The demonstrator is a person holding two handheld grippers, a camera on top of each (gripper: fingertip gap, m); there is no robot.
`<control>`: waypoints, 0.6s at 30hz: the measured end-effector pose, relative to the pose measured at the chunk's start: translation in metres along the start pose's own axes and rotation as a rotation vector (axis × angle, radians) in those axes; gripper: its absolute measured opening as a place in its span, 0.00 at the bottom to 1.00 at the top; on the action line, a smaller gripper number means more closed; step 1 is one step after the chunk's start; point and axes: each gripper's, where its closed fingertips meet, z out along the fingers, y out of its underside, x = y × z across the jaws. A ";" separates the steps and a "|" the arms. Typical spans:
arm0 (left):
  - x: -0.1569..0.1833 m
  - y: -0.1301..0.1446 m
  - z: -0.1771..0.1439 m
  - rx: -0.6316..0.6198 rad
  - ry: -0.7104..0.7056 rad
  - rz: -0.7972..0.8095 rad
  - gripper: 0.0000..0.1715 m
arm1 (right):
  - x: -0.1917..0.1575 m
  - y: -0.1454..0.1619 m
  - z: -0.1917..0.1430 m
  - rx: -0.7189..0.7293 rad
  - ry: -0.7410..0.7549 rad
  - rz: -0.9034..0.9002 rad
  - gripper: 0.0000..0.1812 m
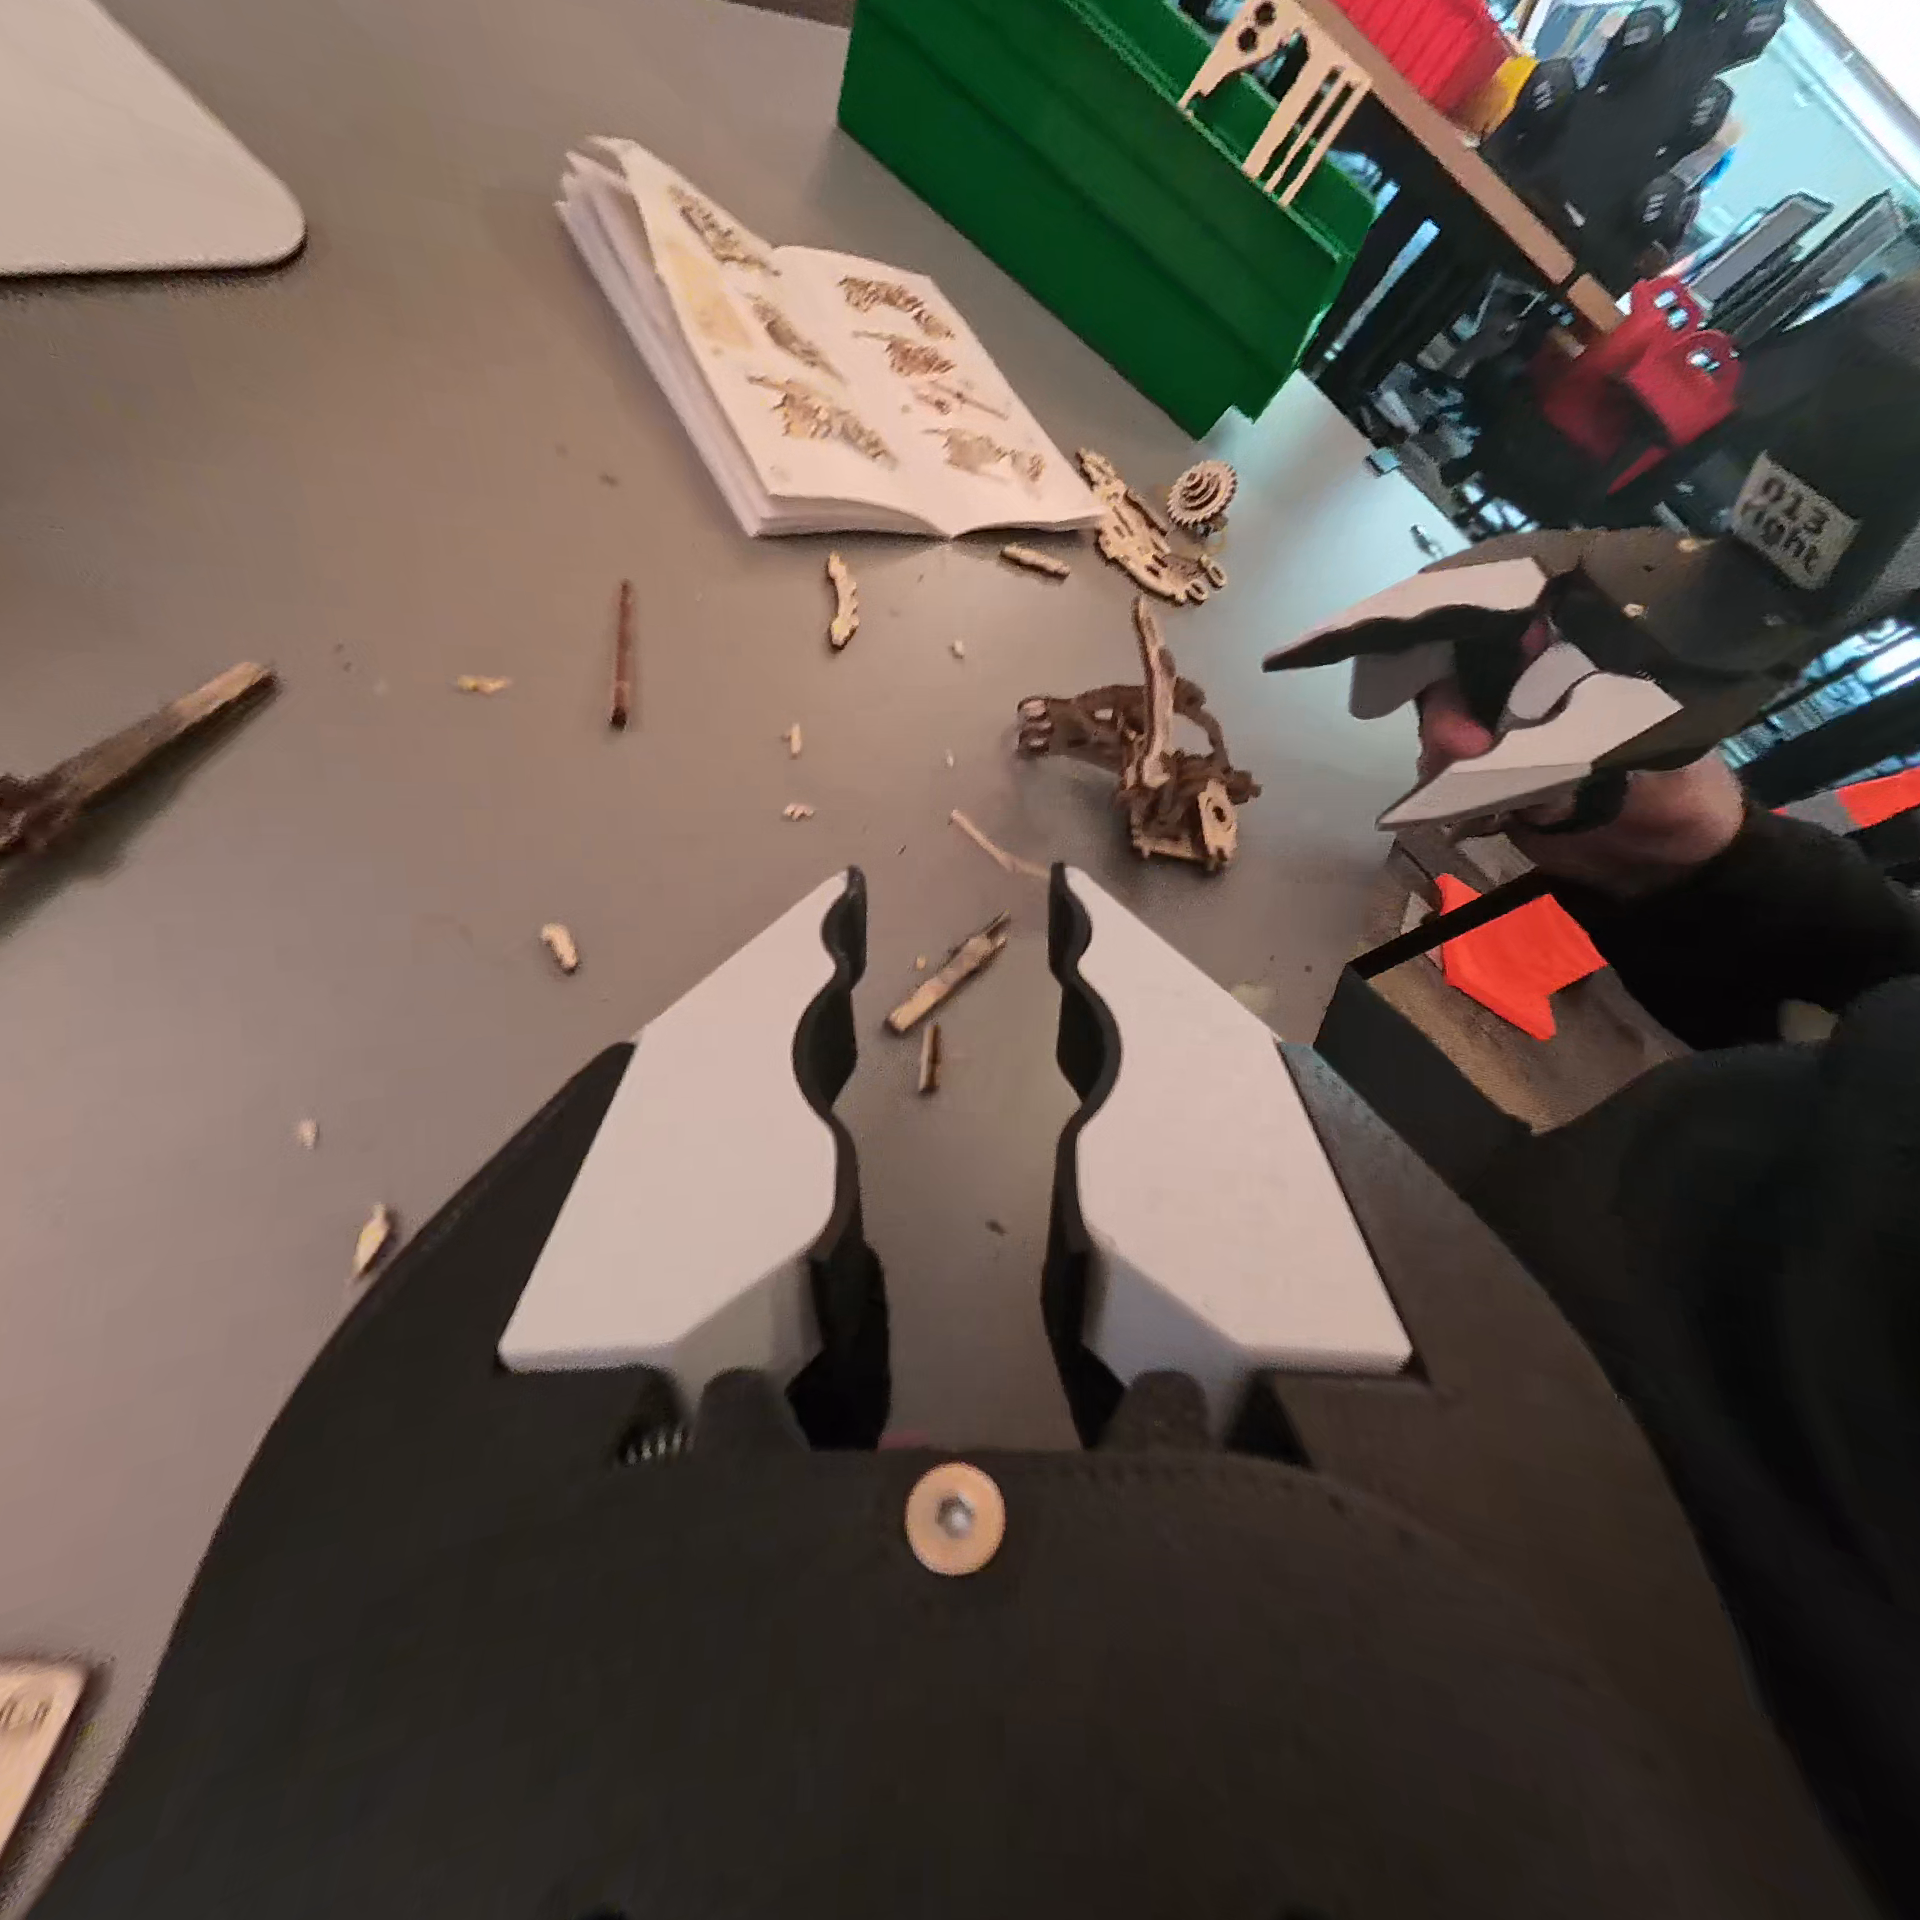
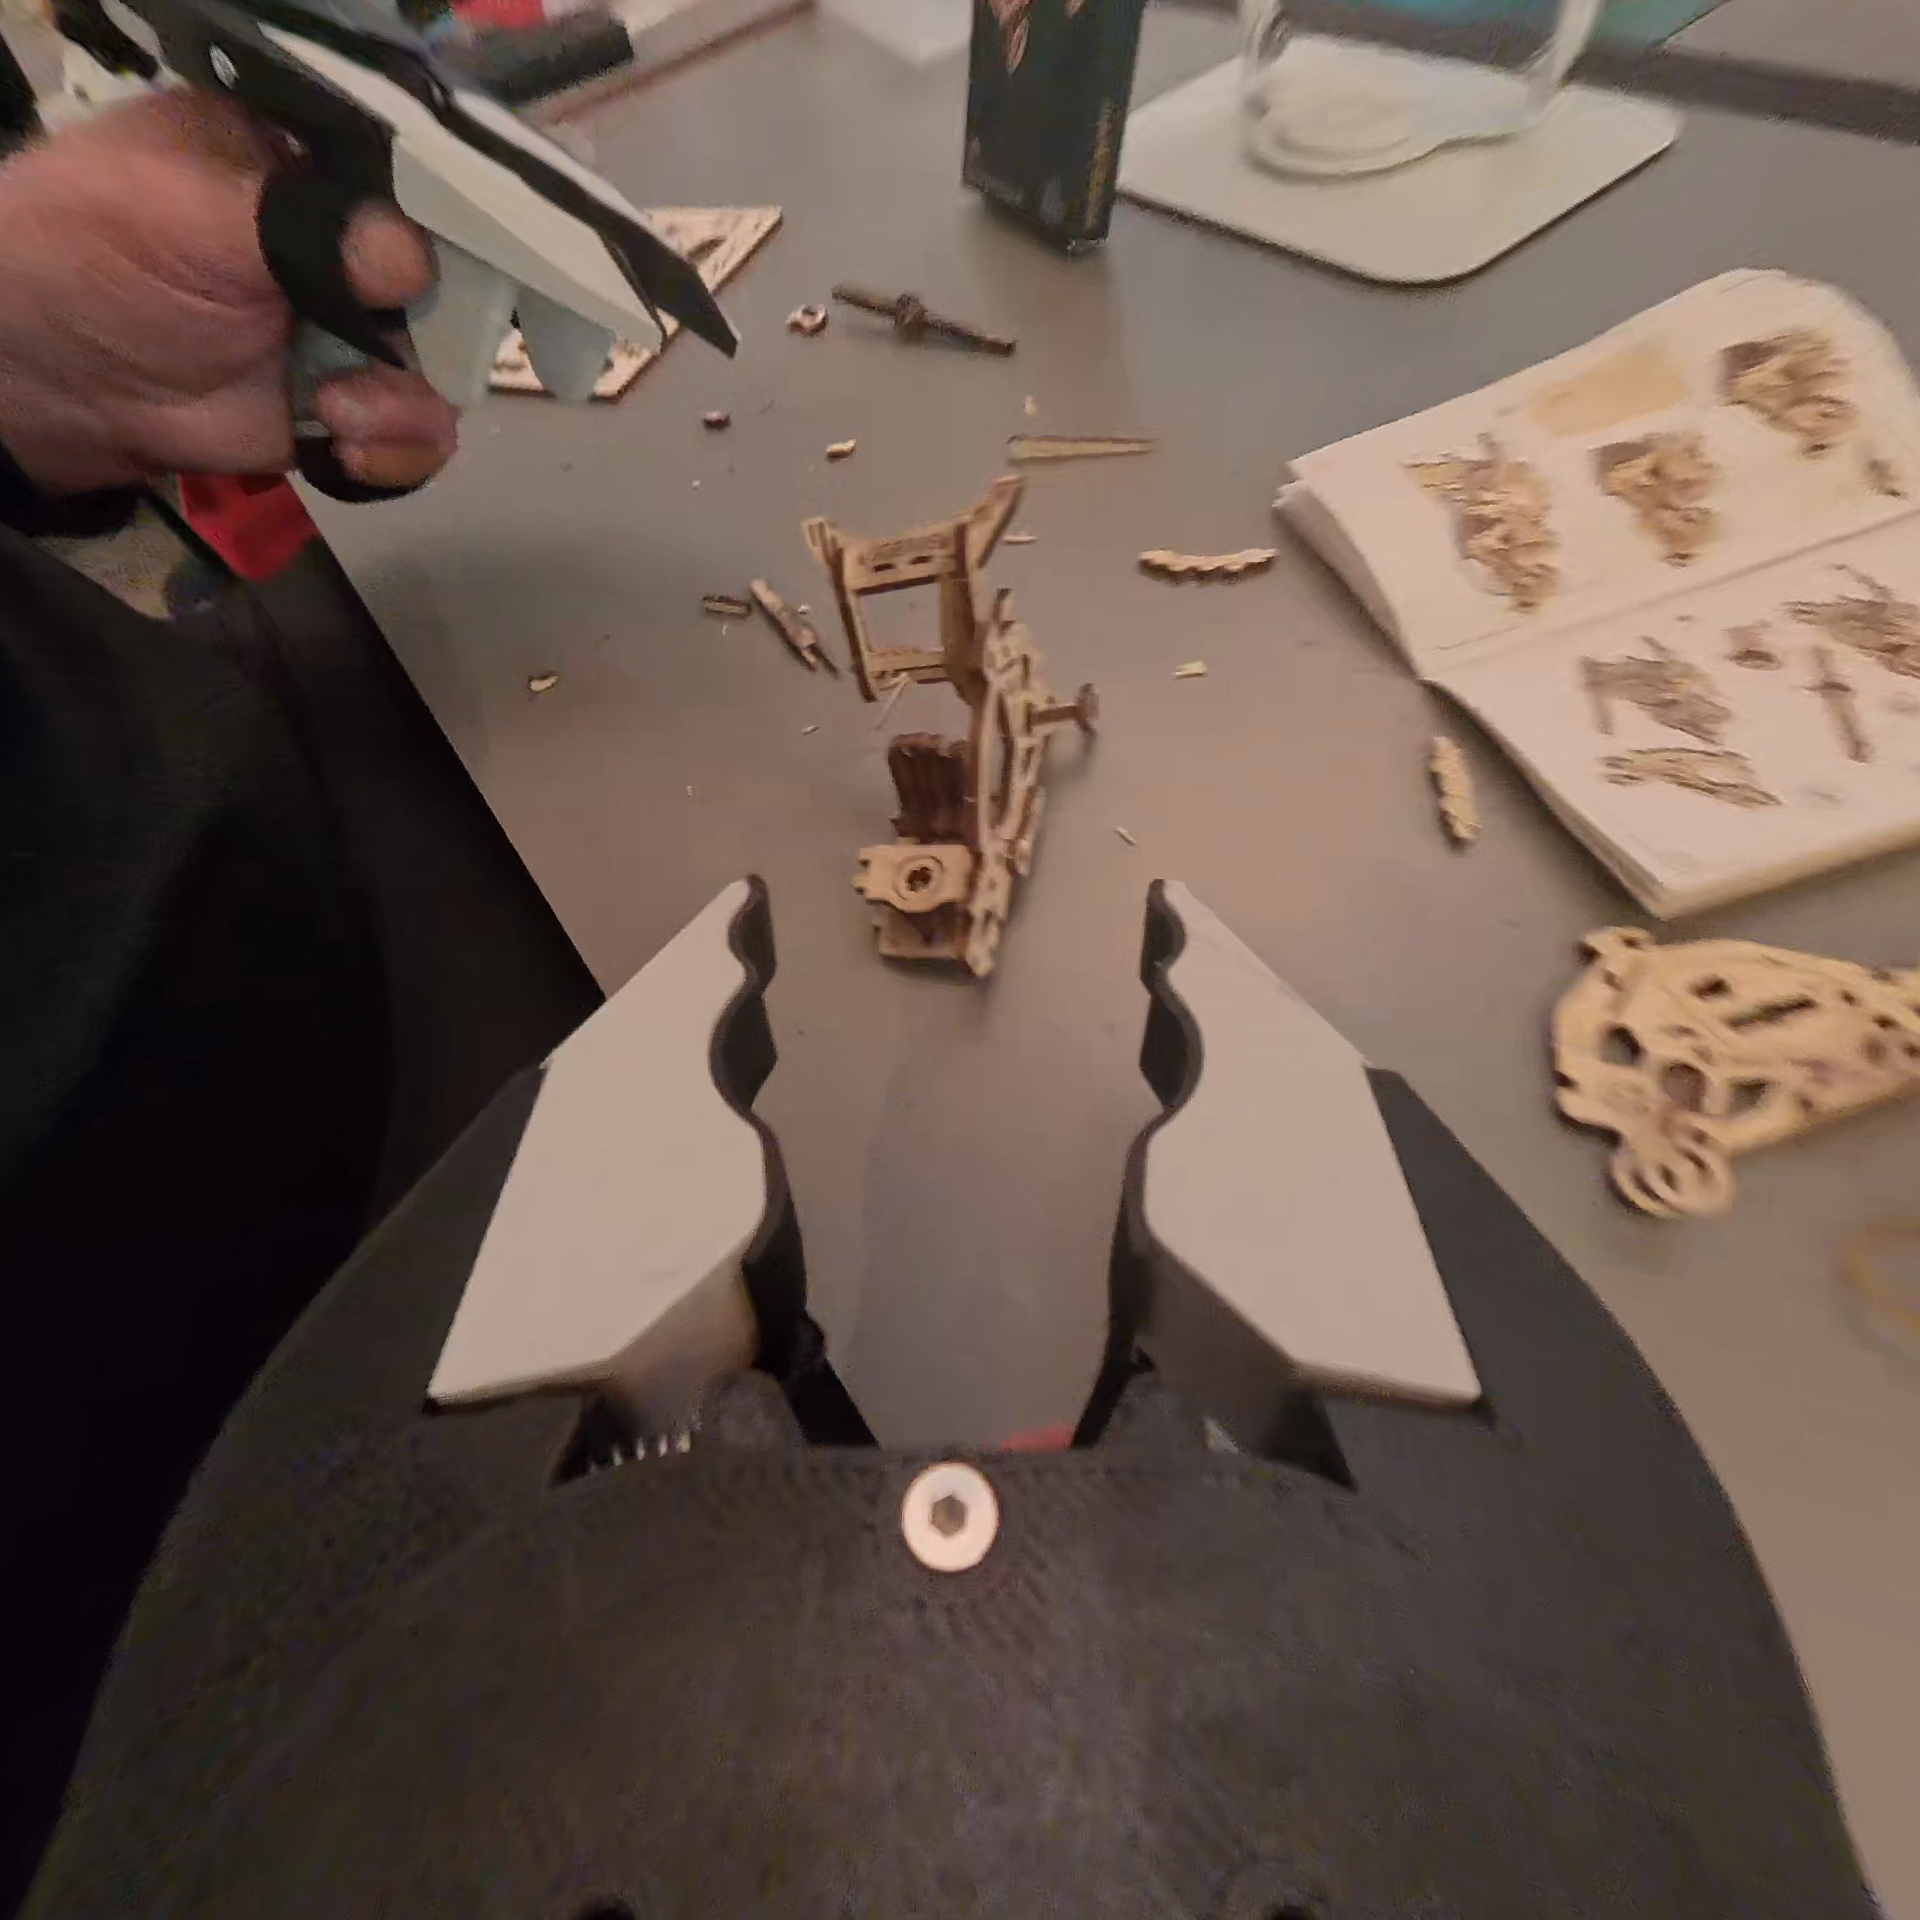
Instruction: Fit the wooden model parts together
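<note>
Lying mid-frame on desk: half-built wooden model, scraps around, nothing blocking. Open booklet at right. Green bin upper right holds wooden sheet. Left gripper and right gripper jaws released, empty.

Both wrist views close above the table, angled down, sharing the half-built wooden model.

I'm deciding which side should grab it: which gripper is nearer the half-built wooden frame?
Right. The right gripper has the half-built wooden frame just beyond its open fingertips; the left gripper sits farther off to its side.
</note>
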 end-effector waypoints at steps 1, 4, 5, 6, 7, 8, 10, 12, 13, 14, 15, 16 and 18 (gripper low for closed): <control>-0.003 0.004 -0.004 -0.005 -0.014 0.000 0.19 | -0.005 0.000 0.010 -0.022 -0.005 -0.007 0.40; -0.007 0.012 -0.014 0.001 -0.046 0.002 0.19 | -0.010 0.010 0.034 -0.144 0.027 -0.044 0.40; -0.010 0.013 -0.017 -0.003 -0.058 0.007 0.19 | -0.007 0.015 0.040 -0.186 0.053 -0.055 0.37; -0.012 0.014 -0.020 -0.004 -0.073 0.017 0.19 | -0.005 0.019 0.043 -0.213 0.066 -0.051 0.34; -0.014 0.014 -0.022 -0.006 -0.087 0.033 0.20 | -0.005 0.020 0.046 -0.218 0.062 -0.039 0.32; -0.018 0.014 -0.023 -0.013 -0.104 0.052 0.20 | -0.006 0.019 0.048 -0.210 0.055 -0.025 0.29; -0.026 0.014 -0.025 -0.040 -0.138 0.085 0.21 | -0.004 0.021 0.048 -0.204 0.053 0.008 0.25; -0.034 0.010 -0.030 -0.041 -0.178 0.118 0.21 | -0.002 0.021 0.048 -0.192 0.047 0.029 0.22; -0.042 0.010 -0.033 -0.067 -0.210 0.139 0.22 | -0.001 0.021 0.047 -0.187 0.051 0.036 0.22; -0.053 0.008 -0.040 -0.085 -0.267 0.168 0.22 | 0.000 0.021 0.046 -0.181 0.051 0.045 0.22; -0.063 0.002 -0.047 -0.078 -0.312 0.194 0.23 | 0.000 0.021 0.046 -0.172 0.042 0.058 0.22; -0.072 -0.004 -0.053 -0.069 -0.336 0.207 0.22 | 0.000 0.020 0.045 -0.162 0.034 0.078 0.22; -0.095 -0.008 -0.063 -0.102 -0.406 0.217 0.23 | 0.003 0.018 0.043 -0.141 0.026 0.111 0.22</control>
